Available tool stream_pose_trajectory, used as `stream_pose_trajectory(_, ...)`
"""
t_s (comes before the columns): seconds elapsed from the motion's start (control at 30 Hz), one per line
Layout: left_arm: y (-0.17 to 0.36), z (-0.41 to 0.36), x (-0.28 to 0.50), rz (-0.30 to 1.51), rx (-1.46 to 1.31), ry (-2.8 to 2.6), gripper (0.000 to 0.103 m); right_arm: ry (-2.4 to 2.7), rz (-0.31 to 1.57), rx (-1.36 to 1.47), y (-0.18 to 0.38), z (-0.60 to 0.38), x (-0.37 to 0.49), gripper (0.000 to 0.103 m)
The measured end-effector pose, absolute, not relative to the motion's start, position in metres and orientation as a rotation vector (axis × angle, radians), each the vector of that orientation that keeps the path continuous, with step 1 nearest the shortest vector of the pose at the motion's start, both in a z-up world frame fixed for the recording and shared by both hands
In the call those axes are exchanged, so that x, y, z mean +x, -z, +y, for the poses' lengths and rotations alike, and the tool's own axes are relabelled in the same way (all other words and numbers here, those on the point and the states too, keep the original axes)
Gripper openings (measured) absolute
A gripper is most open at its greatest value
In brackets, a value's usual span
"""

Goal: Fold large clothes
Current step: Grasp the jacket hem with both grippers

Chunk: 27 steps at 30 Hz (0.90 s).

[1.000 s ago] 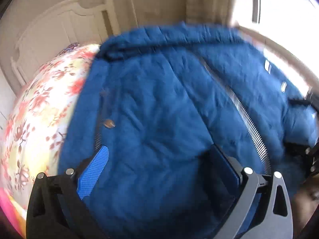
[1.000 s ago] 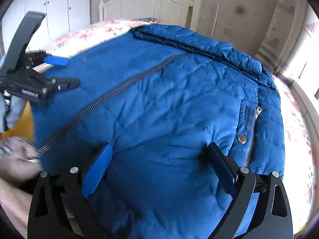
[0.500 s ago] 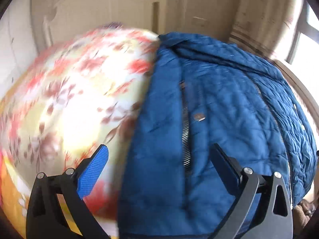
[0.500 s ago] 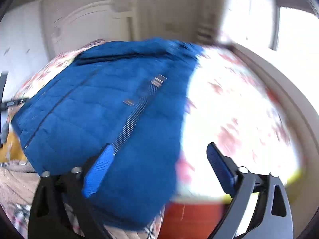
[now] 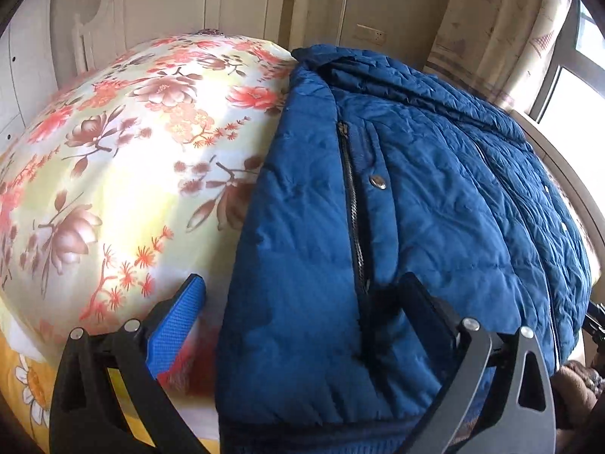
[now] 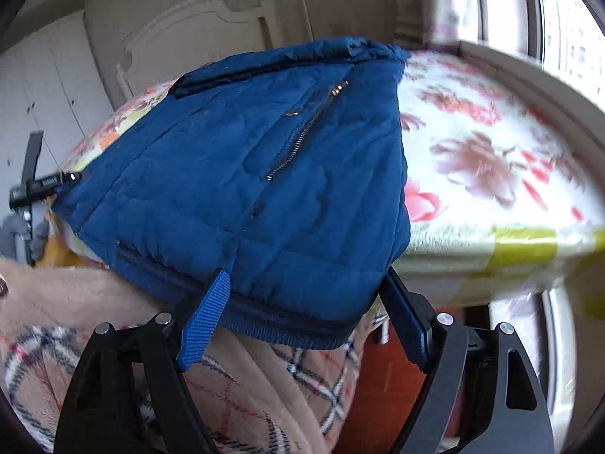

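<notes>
A blue quilted jacket point(image 5: 416, 196) lies spread on a floral bedspread point(image 5: 124, 159), its collar toward the headboard. My left gripper point(image 5: 302, 317) is open at the jacket's lower left corner: the left pad hangs over the bedspread and the right finger over the fabric by a pocket zip point(image 5: 353, 204). In the right wrist view the jacket point(image 6: 242, 174) hangs over the bed's near edge. My right gripper point(image 6: 302, 317) is closing, with the hem's right corner between its blue pads, which are still wide apart. The left gripper point(image 6: 36, 185) shows at the far left there.
A white headboard point(image 5: 196, 11) and wall stand behind the bed. A window point(image 6: 567, 19) and its sill run along the right side, with a curtain point(image 5: 491, 30) beside it. A person's beige plaid garment point(image 6: 245, 389) fills the space below the hem. White wardrobe doors point(image 6: 45, 87) stand at the left.
Both grippers have moved apart from the jacket's middle: the left one to its left edge, the right one to its right hem corner. Both wrists rolled. The right jaws have narrowed a little.
</notes>
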<state>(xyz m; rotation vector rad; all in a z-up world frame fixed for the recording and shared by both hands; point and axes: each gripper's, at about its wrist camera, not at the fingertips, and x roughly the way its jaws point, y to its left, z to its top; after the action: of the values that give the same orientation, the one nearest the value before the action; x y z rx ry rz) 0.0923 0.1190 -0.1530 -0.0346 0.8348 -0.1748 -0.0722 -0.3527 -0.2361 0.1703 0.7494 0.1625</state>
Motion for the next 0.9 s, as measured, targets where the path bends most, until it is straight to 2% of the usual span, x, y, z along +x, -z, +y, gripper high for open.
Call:
stream_pose_trajectory(0.1, 0.155, 0.115, 0.099, 0.817, -0.009, 0.172, 0.101, -0.178, 0.782, 0.238, 0.242, -0.357, -0.064, 0.079)
stream_pose_trajectory(0.13, 0.156, 0.113, 0.099, 0.812, -0.001, 0.176, 0.101, -0.188, 0.78, 0.252, 0.244, -0.357, -0.063, 0.074)
stream_pose_trajectory(0.17, 0.155, 0.112, 0.097, 0.81, 0.001, 0.184, 0.097, -0.192, 0.769, 0.249, 0.243, -0.354, -0.066, 0.065)
stream_pose_trajectory(0.2, 0.153, 0.111, 0.094, 0.806, 0.003, 0.214, 0.074, -0.203, 0.757, 0.241, 0.241, -0.353, -0.07, 0.058)
stream_pose_trajectory(0.23, 0.148, 0.108, 0.089, 0.808, -0.002, 0.261, 0.048, -0.207, 0.746, 0.228, 0.237, -0.352, -0.073, 0.044)
stream_pose_trajectory(0.27, 0.145, 0.107, 0.085, 0.807, 0.004, 0.254, 0.038, -0.211, 0.737, 0.218, 0.23, -0.354, -0.078, 0.033)
stream_pose_trajectory(0.3, 0.142, 0.105, 0.081, 0.8, 0.023, 0.234, 0.019, -0.22, 0.725, 0.218, 0.224, -0.356, -0.082, 0.028)
stream_pose_trajectory(0.33, 0.14, 0.103, 0.077, 0.79, 0.051, 0.21, 0.014, -0.22, 0.694, 0.208, 0.216, -0.358, -0.087, 0.024)
stream_pose_trajectory(0.47, 0.133, 0.091, 0.056, 0.784, 0.066, 0.281, 0.013, -0.16, 0.617, 0.201, 0.191, -0.374, -0.092, 0.022)
stream_pose_trajectory(0.53, 0.136, 0.088, 0.051, 0.798, 0.065, 0.302, 0.017, -0.135, 0.619, 0.214, 0.19, -0.382, -0.088, 0.023)
stream_pose_trajectory(0.57, 0.14, 0.091, 0.053, 0.815, 0.049, 0.287, 0.022, -0.144, 0.629, 0.231, 0.192, -0.384, -0.086, 0.024)
stream_pose_trajectory(0.6, 0.143, 0.094, 0.055, 0.825, 0.04, 0.276, 0.033, -0.149, 0.64, 0.236, 0.194, -0.383, -0.084, 0.024)
stream_pose_trajectory(0.63, 0.146, 0.099, 0.057, 0.831, 0.025, 0.252, 0.053, -0.141, 0.638, 0.231, 0.195, -0.381, -0.084, 0.028)
stream_pose_trajectory(0.7, 0.146, 0.108, 0.057, 0.839, -0.006, 0.229, 0.075, -0.135, 0.644, 0.235, 0.198, -0.38, -0.083, 0.035)
stream_pose_trajectory(0.83, 0.149, 0.104, 0.049, 0.863, -0.018, 0.295, 0.077, -0.114, 0.685, 0.298, 0.209, -0.391, -0.078, 0.051)
stream_pose_trajectory(0.9, 0.153, 0.096, 0.044, 0.857, 0.016, 0.292, 0.08, -0.119, 0.675, 0.329, 0.211, -0.398, -0.08, 0.054)
